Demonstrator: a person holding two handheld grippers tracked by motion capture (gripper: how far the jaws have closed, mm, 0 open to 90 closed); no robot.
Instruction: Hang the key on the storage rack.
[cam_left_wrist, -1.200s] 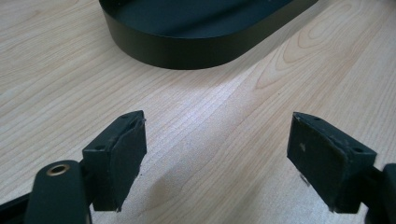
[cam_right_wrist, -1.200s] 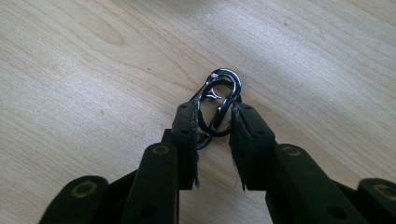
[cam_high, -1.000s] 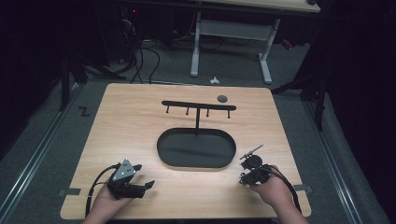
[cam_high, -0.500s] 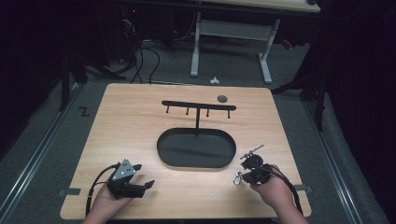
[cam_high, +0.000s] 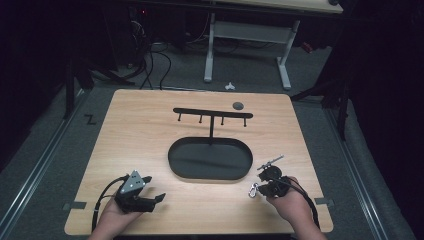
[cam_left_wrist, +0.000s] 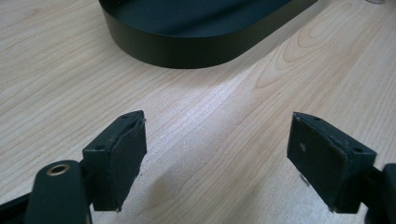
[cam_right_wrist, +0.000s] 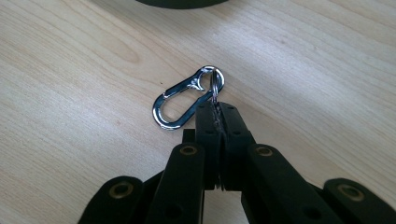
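The right gripper (cam_right_wrist: 217, 108) has just been closing, and its jaws now pinch the split ring (cam_right_wrist: 214, 83) of a silver carabiner clip (cam_right_wrist: 183, 99), which lies flat on the table (cam_right_wrist: 70, 56) just ahead and to the left of the tips. The hold looks thin, perhaps only on the ring's edge, so the clip could swing or slip free when lifted toward the hook rack (cam_high: 212, 114). The left gripper (cam_left_wrist: 219, 154) rests with jaws wide apart, nothing between them.

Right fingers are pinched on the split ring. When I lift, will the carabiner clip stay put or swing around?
The carabiner clip likely swings: it hangs loosely from the split ring, which alone the right gripper pinches. It looks small, thin metal, so probably light. Its polished surface may slide on the table first.
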